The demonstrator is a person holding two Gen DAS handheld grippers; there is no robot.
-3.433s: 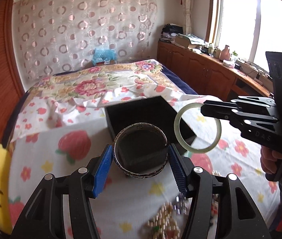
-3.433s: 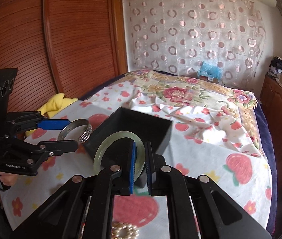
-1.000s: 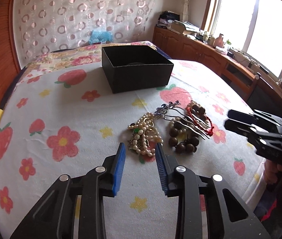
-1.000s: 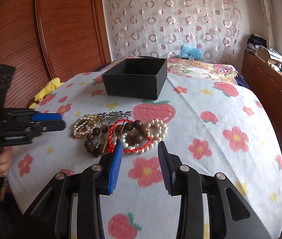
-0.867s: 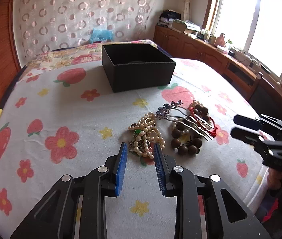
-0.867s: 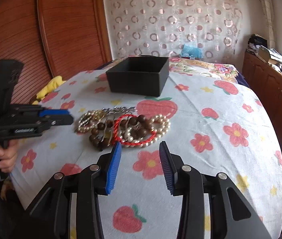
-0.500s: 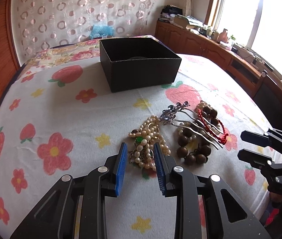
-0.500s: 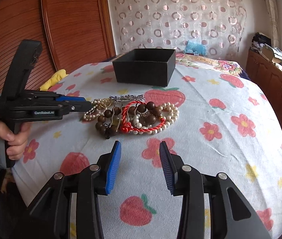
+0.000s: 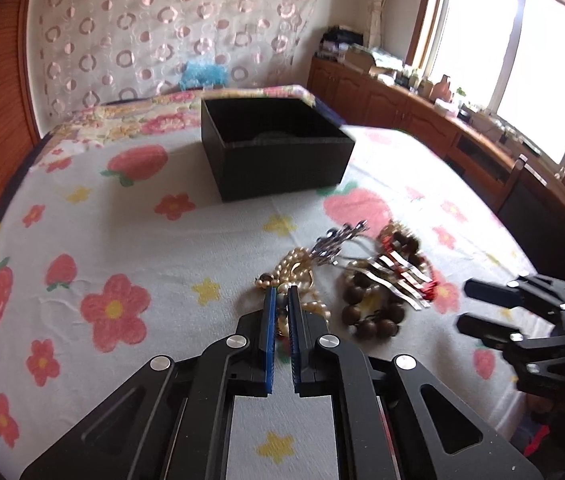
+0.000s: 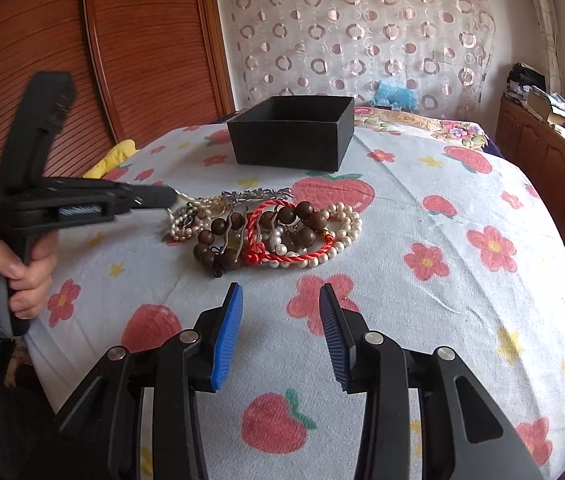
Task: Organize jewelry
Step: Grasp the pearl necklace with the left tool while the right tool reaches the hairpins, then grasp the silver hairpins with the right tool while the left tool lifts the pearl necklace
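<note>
Pearl-coloured beads are what the left gripper (image 9: pixel 281 300) has pinched: its blue pads are nearly together on a strand of the pearl necklace (image 10: pixel 186 222) at the left end of the jewelry pile. No writing I can actually read anywhere; there's a small pale mark on the side of the left gripper body in the right wrist view, but it's too blurry to make out.

The pile sits on the flowered tablecloth (image 10: pixel 442 208), near the black box (image 10: pixel 292 138) but apart from it. It stretches left to right across the right wrist view: pearl necklace, then brown wooden bead bracelet (image 10: pixel 218 240), red cord bracelet (image 10: pixel 282 256), and a second white pearl strand (image 10: pixel 342 228) on the right. A silver hairpin (image 9: pixel 338 240) lies on top, ornate end toward the box.

The right gripper (image 10: pixel 280 300) hovers in front of the pile, jaws wide apart, holding nothing.
</note>
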